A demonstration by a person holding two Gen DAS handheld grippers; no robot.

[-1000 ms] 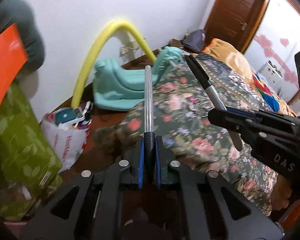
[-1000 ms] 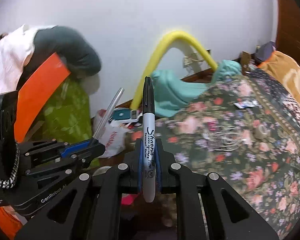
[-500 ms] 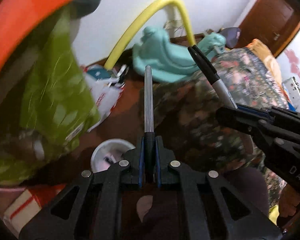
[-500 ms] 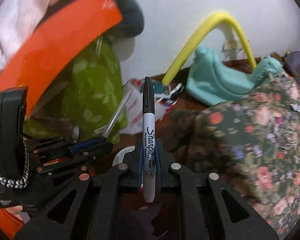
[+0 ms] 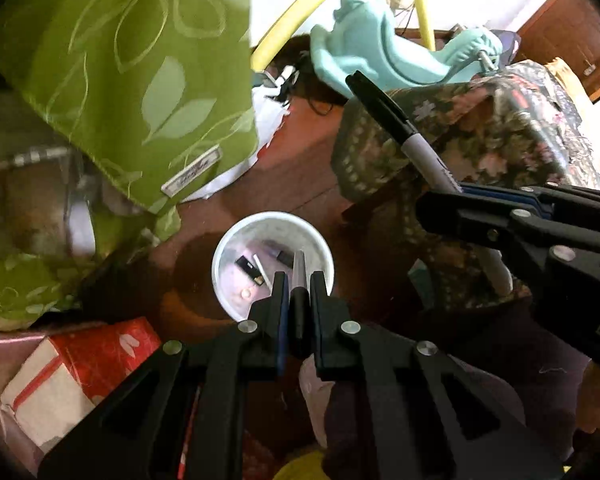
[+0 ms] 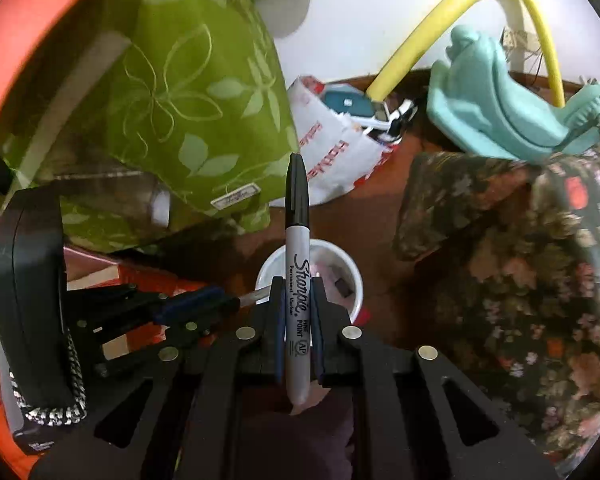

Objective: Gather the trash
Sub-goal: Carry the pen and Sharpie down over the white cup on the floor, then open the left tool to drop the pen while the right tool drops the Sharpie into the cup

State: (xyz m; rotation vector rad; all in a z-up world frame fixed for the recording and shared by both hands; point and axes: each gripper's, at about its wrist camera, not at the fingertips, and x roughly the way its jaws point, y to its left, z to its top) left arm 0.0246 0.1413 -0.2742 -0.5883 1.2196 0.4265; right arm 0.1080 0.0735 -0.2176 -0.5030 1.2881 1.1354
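My left gripper [image 5: 298, 280] is shut on a clear plastic pen [image 5: 299, 266] and holds it tip-down over a small white bin [image 5: 236, 240] on the brown floor. The bin holds several small bits of trash. My right gripper [image 6: 298, 284] is shut on a grey Sharpie marker [image 6: 298, 240] with a black cap, upright, just above the same white bin [image 6: 350, 268]. The marker [image 5: 404, 136] and the right gripper show at the right in the left wrist view. The left gripper [image 6: 220, 304] with the pen [image 6: 256, 295] shows at the left in the right wrist view.
A green leaf-print cushion [image 5: 132, 80] hangs at the left. A floral-covered bed [image 6: 520, 240] fills the right. A teal plastic toy [image 6: 496, 112], a yellow tube [image 6: 428, 28] and a white shopping bag [image 6: 332, 152] lie by the wall. A red and white box [image 5: 72, 376] sits near the bin.
Both grippers have tilted down and moved from facing the bed and wall to hanging over the white bin. Each holds the same pen as before.
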